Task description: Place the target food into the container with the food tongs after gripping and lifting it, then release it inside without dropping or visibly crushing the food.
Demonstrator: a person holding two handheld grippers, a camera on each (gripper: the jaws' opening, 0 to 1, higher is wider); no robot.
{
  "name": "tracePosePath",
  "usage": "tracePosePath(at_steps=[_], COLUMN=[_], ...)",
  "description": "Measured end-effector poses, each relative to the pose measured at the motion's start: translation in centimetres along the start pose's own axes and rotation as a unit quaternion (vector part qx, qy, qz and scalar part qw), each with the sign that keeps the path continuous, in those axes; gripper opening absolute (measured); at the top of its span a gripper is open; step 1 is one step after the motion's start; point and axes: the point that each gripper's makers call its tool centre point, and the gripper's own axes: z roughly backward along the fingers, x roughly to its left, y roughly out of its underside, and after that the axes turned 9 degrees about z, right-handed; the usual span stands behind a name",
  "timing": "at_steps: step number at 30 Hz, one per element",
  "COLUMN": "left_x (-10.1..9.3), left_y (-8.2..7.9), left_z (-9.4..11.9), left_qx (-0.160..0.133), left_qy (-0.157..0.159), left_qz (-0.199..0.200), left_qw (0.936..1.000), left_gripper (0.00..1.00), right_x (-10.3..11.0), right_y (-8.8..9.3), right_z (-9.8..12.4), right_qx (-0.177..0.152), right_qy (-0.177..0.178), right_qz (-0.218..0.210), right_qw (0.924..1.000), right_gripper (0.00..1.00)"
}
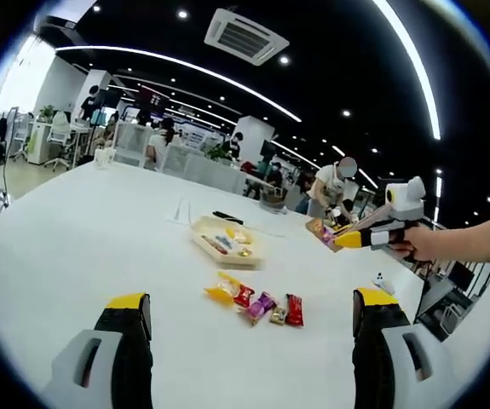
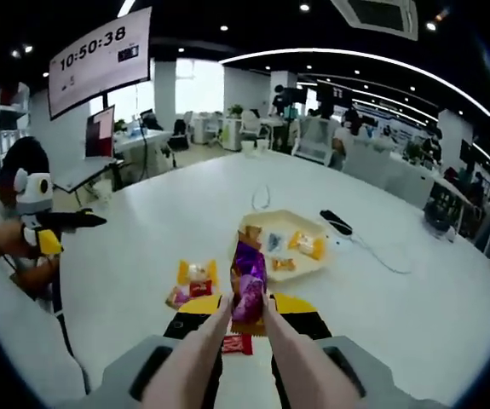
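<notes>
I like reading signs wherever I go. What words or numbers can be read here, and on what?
"10:50:38" on the hanging screen, right gripper view; smaller marks beside it are blurred.
Candy wrappers and those in the tray: print too small to read.
Purple candy in the tongs: unreadable.

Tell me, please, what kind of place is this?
Probably an open-plan office. Desks with chairs fill the background, a ceiling air-conditioning unit hangs above, and a wall screen shows the time over a large white table.
</notes>
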Motion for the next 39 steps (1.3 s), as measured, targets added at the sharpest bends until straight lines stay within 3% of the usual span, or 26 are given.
tracePosePath(at_steps=[2,5,14,18,21,35,39], left_x=[-0.3,-0.2,-1.0,-1.6,-2.9,-4.3,-4.7], left_y=[0.1,0.2,0.4,1.0,1.9,3.3,3.4], left_z=[-0.3,-0.6,-1.2,-1.2,-1.7,-2.0,-2.0], left_qx=[0.005,0.011,0.017,0.015,0.030,0.061,0.063], left_qy=[0.010,0.017,0.031,0.030,0.042,0.074,0.084], left_qz=[-0.003,-0.007,-0.012,-0.013,-0.022,-0.048,-0.049], left_qw=[0.9999,0.9998,0.9993,0.9994,0.9984,0.9942,0.9932], left_gripper=[0.99,0.99,0.99,0.99,0.99,0.99,0.99], right_x=[0.2,0.1,-0.2,-0.5,-1.2,-2.6,-3.0], right_y=[0.5,1.3,1.0,1.5,2.1,4.9,4.0], right_z=[0.8,1.3,2.4,2.8,4.3,8.4,9.8], right_qx=[0.013,0.017,0.029,0.037,0.042,0.063,0.046], right_qy=[0.004,0.010,0.007,0.001,0.012,0.050,0.069], right_qz=[0.030,0.020,0.049,0.064,0.072,0.063,0.036], right_qw=[0.9995,0.9996,0.9984,0.9973,0.9965,0.9948,0.9959], right_gripper=[0.20,0.20,0.20,0.20,0.20,0.20,0.20])
